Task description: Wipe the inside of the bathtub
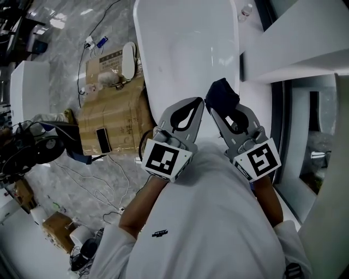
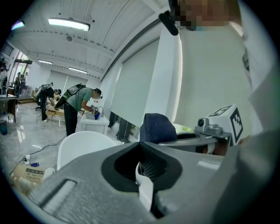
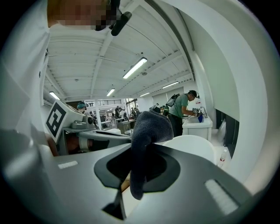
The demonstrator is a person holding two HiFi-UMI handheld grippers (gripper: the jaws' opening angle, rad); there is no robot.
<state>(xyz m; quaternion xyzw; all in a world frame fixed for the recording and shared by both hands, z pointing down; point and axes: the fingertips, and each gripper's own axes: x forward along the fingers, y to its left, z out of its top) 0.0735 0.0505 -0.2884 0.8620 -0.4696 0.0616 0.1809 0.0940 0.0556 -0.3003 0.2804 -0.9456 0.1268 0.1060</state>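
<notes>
The right gripper (image 3: 139,145) is clamped on a dark blue cloth (image 3: 149,127). The cloth bunches above the jaw tips and hangs down through the opening behind them. The left gripper (image 2: 142,144) has its jaws pressed together with nothing between them. Both are held up before the person's chest with their tips close together, just over the near end of the white bathtub (image 1: 185,49). The cloth touches no part of the bathtub.

I judge that wiping has not begun and the step in hand is bringing the cloth to the tub. The next move calls for lowering the right gripper past the rim and pressing the bunched cloth against the inner wall. The clamp must stay firm so the cloth does not drag loose. The left gripper has no clear part in it.

Only the head view shows the bathtub's whole glossy inside, a cardboard box (image 1: 114,117) on the floor to its left, and a small bottle (image 1: 246,11) by its far right corner. The gripper views settle the jaws. They look out level and catch only the bathtub's rounded end, and beyond it a person in a green shirt (image 3: 183,107) bent over a white basin (image 3: 197,127).
</notes>
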